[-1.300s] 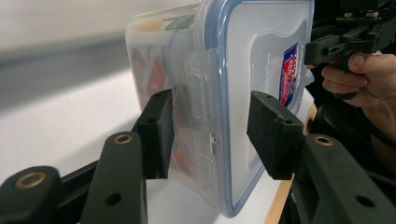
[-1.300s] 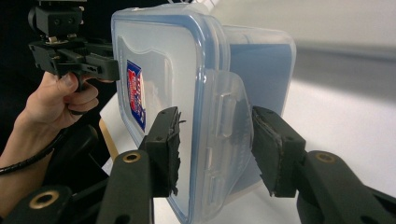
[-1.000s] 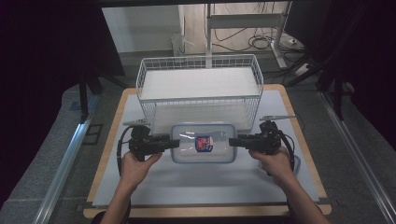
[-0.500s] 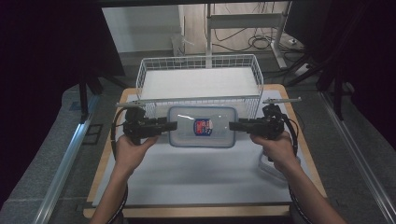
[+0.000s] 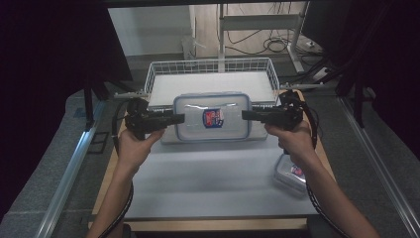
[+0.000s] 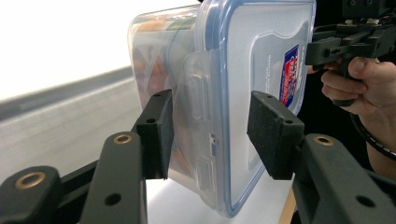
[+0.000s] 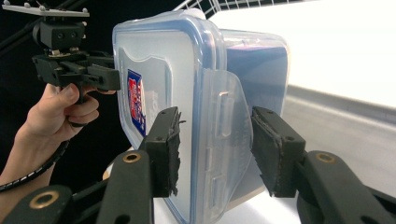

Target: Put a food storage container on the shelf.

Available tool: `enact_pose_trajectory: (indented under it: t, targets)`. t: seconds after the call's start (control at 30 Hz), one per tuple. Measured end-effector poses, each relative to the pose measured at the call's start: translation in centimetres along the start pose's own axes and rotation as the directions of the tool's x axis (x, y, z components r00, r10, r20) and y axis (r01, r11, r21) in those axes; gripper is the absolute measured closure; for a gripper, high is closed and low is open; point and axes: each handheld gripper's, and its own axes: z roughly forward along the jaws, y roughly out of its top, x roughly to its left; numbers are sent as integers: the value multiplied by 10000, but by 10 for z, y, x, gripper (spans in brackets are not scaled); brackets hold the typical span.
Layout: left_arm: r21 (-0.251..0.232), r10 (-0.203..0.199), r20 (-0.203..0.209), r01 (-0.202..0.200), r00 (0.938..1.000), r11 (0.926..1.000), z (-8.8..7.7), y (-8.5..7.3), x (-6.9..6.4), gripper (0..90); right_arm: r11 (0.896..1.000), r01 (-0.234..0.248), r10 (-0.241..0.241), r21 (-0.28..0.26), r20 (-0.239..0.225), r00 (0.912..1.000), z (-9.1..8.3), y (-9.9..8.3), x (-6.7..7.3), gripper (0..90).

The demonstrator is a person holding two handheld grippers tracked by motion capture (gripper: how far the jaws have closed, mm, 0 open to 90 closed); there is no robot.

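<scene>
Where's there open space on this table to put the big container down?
The white mat is bare in front of the lidded container, between both forearms. The wire basket behind looks empty too. The front right corner is crowded: a small lidded container sits there by the right forearm.

Wire basket (image 5: 210, 79) close behind — open mat (image 5: 208, 183) in front, small container (image 5: 292, 173) at right.

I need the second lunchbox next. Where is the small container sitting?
In the high view the small container lies on the white mat near its right edge, beside the person's right forearm.
</scene>
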Motion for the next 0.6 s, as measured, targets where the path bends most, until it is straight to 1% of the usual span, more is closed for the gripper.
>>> enact_pose_trajectory:
  t: [0.03, 0.07, 0.13, 0.17, 0.2, 0.23, 0.27, 0.3, 0.37, 0.4, 0.43, 0.47, 0.6]
  targets:
    - [-40, 21, -29, -21, 10000, 10000, -1, 6, 1, 519, 10000, 27, -27, -42, -1, 10000, 0, 3, 0, 537]
    - [-40, 21, -29, -21, 10000, 10000, -1, 6, 1, 519, 10000, 4, -4, -69, -17, 10000, 1, 6, -1, 537]
    - [-73, 92, -84, -93, 9999, 9999, -2, 13, 1, 519, 9999, 25, -26, -113, -41, 10000, 1, 9, -1, 537]
    - [-128, 89, -107, -91, 9999, 9999, -3, 19, 2, 519, 9998, 46, -47, -182, -49, 10000, 2, 16, -2, 537]
    - [-131, 105, -118, -107, 9999, 9999, -3, 23, 3, 519, 9997, 43, -44, -255, -55, 10000, 2, 20, -3, 536]
    - [-131, 105, -118, -107, 9999, 9999, -3, 23, 3, 519, 9997, 43, -44, -255, -55, 10000, 2, 20, -3, 536]
    - [-173, 105, -144, -107, 9998, 9998, -3, 30, 4, 519, 9994, 63, -64, -333, -42, 10000, 2, 27, -4, 536]
    - [-173, 105, -144, -107, 9998, 9998, -3, 30, 4, 519, 9994, 63, -64, -333, -42, 10000, 2, 27, -4, 536]
    - [-190, 176, -220, -180, 9996, 9997, -2, 40, 6, 518, 9990, 73, -75, -442, -43, 10000, 3, 36, -7, 535]
    - [-190, 176, -220, -180, 9996, 9997, -2, 40, 6, 519, 9990, 73, -75, -442, -43, 10000, 3, 36, -7, 535]
    - [-179, 201, -284, -206, 9994, 9996, -1, 46, 7, 519, 9986, 27, -30, -527, -48, 10000, 4, 41, -10, 534]
    - [-179, 201, -284, -206, 9994, 9996, -1, 46, 7, 519, 9986, 27, -30, -527, -48, 10000, 4, 41, -10, 534]
    - [-141, 180, -322, -185, 9993, 9997, 3, 54, 12, 519, 9979, -110, 107, -633, -57, 9999, 7, 48, -17, 532]
